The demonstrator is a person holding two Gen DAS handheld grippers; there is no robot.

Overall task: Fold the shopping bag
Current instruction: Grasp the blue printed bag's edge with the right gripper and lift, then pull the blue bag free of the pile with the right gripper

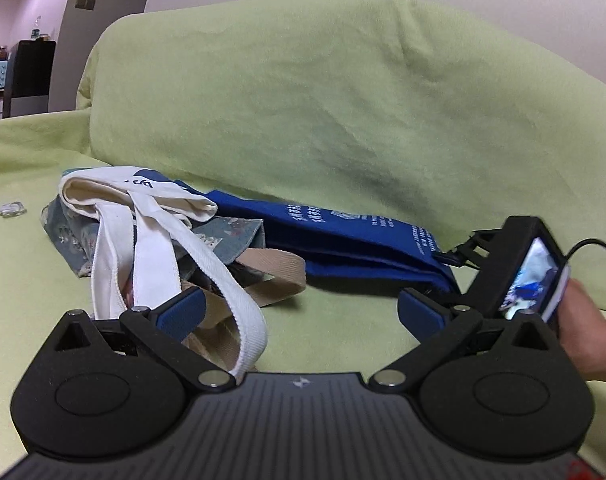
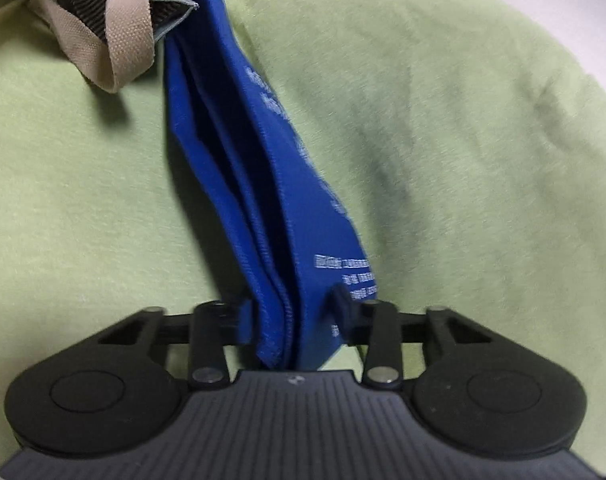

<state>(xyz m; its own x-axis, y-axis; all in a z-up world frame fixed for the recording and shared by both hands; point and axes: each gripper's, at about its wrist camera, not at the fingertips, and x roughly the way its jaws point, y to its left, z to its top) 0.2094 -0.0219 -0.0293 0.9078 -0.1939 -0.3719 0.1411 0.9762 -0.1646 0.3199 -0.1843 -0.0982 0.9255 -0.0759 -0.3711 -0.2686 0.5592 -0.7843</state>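
Soft pale-green sheet (image 1: pixel 231 344) spread over the whole surface and up over a tall rounded cushion (image 1: pixel 303 92) behind; off to the left, a dim room corner with a dark cabinet (image 1: pixel 33 76) and cluttered shelves. Blue shopping bag (image 2: pixel 263 184) stretched flat across the sheet beside a heap of white (image 1: pixel 143 216), patterned and beige-strapped totes. Right tongs (image 2: pixel 293 320) pinching the blue bag's end; left tongs (image 1: pixel 299 312) spread wide, empty, near the white straps.

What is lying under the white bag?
Under the white bag lies a grey-blue patterned bag, with beige straps showing beside it. Whatever else is beneath this pile is covered.
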